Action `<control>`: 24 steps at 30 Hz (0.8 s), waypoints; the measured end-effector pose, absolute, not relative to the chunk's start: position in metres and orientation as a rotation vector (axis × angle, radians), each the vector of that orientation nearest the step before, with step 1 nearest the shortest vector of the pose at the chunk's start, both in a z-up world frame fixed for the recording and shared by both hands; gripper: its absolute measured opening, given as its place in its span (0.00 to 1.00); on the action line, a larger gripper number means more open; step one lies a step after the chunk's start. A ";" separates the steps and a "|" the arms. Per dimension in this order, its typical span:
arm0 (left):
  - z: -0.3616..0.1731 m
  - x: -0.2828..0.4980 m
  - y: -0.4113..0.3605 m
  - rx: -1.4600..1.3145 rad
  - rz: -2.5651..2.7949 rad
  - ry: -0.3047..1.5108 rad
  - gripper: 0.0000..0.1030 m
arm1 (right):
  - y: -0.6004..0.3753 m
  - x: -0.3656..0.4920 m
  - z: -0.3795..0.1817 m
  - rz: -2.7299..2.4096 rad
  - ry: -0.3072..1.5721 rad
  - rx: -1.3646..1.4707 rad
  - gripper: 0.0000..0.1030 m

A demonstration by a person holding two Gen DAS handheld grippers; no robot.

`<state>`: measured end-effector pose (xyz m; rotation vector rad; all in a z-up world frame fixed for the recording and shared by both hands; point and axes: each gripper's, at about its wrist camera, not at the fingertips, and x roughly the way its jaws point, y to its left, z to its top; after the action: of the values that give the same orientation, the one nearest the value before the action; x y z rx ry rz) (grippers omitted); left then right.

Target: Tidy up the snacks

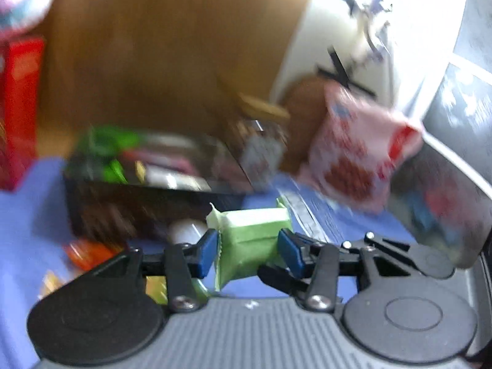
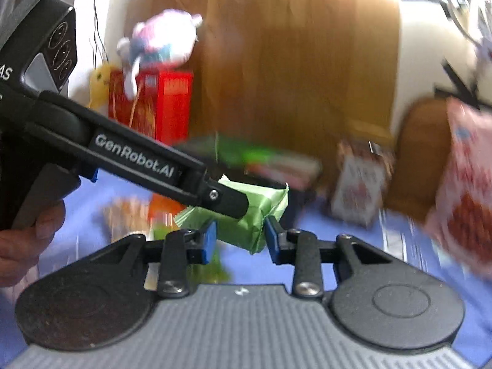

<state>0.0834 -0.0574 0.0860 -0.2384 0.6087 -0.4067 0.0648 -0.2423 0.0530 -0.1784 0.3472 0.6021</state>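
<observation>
My left gripper (image 1: 247, 247) is shut on a light green snack packet (image 1: 250, 233) and holds it above the blue cloth. In the right wrist view the same green packet (image 2: 261, 212) hangs from the left gripper's black finger (image 2: 224, 198), which reaches in from the left. My right gripper (image 2: 240, 236) is open, with its blue pads on either side of the packet's lower corner, not pressing it. A dark open box (image 1: 147, 169) with green and pink packets inside stands just behind.
A red box (image 2: 166, 101) with a plush toy (image 2: 163, 40) on top stands at the back left. A pink and red snack bag (image 1: 356, 153) leans at the right. A small patterned box (image 2: 359, 187) stands by a brown wooden panel (image 2: 292, 70). Orange packets (image 1: 86, 253) lie on the blue cloth (image 1: 30, 215).
</observation>
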 end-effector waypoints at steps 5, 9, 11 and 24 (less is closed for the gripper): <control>0.104 0.124 -0.039 -0.228 -0.335 0.556 0.41 | -0.208 0.113 0.061 0.601 0.319 -0.153 0.36; 0.099 0.148 -0.028 -0.227 -0.298 0.555 0.41 | -0.188 0.140 0.056 0.599 0.347 -0.149 0.36; 0.092 0.158 -0.026 -0.220 -0.278 0.571 0.44 | -0.183 0.150 0.052 0.608 0.366 -0.132 0.42; 0.061 0.111 0.020 -0.303 -0.244 0.628 0.49 | -0.232 0.121 0.033 0.690 0.503 0.116 0.44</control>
<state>0.1110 0.0198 0.0607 -0.3034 0.6278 -0.2441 0.1212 -0.2317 0.0327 0.1163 0.5031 0.6897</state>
